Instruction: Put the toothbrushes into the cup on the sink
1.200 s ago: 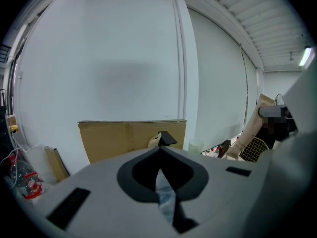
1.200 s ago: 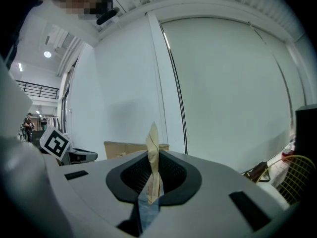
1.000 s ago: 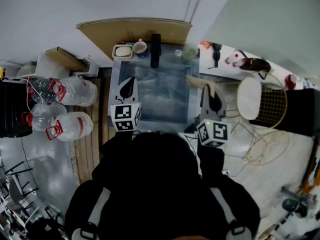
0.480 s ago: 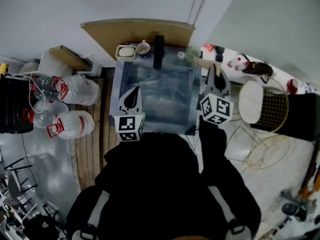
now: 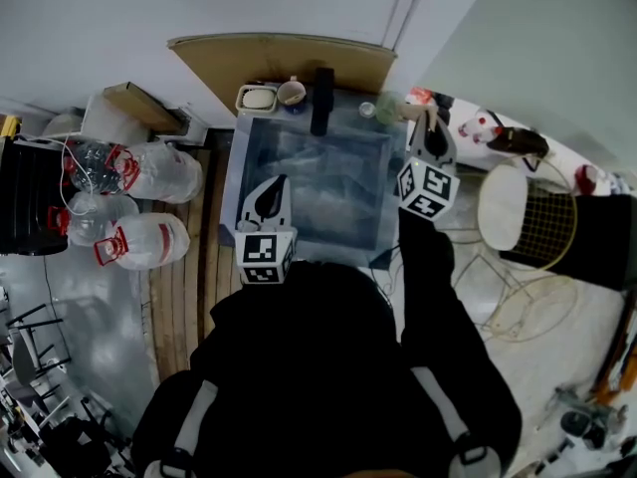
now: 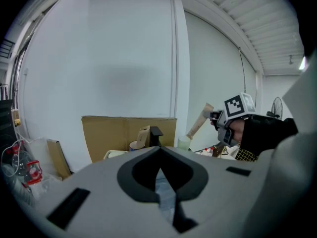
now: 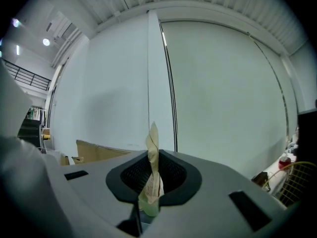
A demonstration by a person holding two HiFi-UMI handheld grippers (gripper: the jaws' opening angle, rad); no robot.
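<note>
Toothbrush point(image 7: 152, 170) in a paper wrapper is gripped upright between the closed jaws of the right claw point(image 5: 430, 125), which is held at the upper right corner of the sink point(image 5: 232, 182), just beside the pale green cup point(image 5: 385, 109) set on the rim there. The left claw point(image 5: 271, 189) is held over the lower left of the basin, jaws together, with nothing between them.

The head view looks steeply down from above the person onto the grey metal sink point(image 5: 328, 192). The left gripper view sits low and looks near-level across it to the brown cardboard sheet point(image 6: 111, 133), which all three views share. The right gripper view is level and faces the white wall point(image 7: 208, 93).
</note>
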